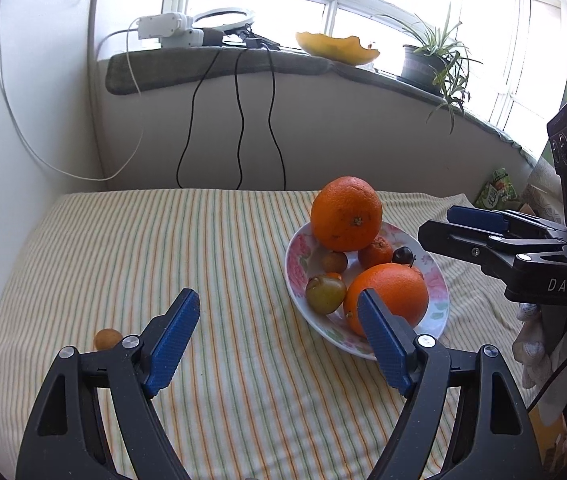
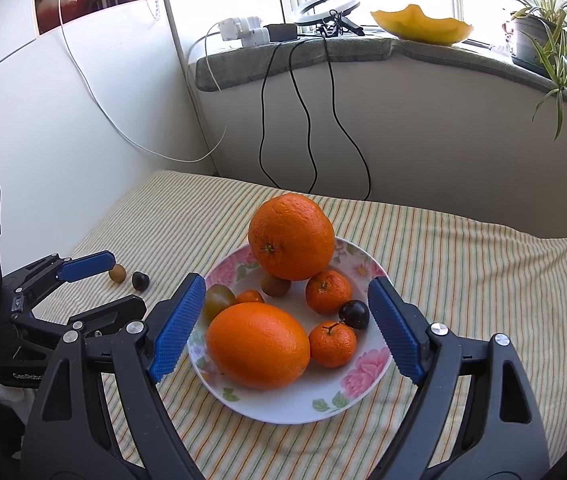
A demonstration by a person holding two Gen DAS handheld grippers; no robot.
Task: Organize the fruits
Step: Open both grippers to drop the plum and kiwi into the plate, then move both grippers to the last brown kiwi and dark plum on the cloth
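Note:
A flowered white plate (image 2: 363,376) (image 1: 297,256) on the striped cloth holds two large oranges (image 2: 291,237) (image 2: 257,351), small mandarins (image 2: 328,291), a green-brown tomato (image 2: 218,299) and a dark plum (image 2: 354,314). On the cloth to the left lie a small brown fruit (image 2: 117,273) (image 1: 108,338) and a dark plum (image 2: 140,281). My right gripper (image 2: 283,320) is open and empty, just above the plate's near side. My left gripper (image 1: 277,312) (image 2: 99,284) is open and empty, left of the plate, near the loose fruits.
The table sits in a corner, with a white wall to the left and a windowsill wall behind. Black and white cables (image 2: 303,120) hang down the back wall. On the sill stand a yellow bowl (image 2: 423,26), a potted plant (image 2: 539,36) and a ring light (image 2: 325,6).

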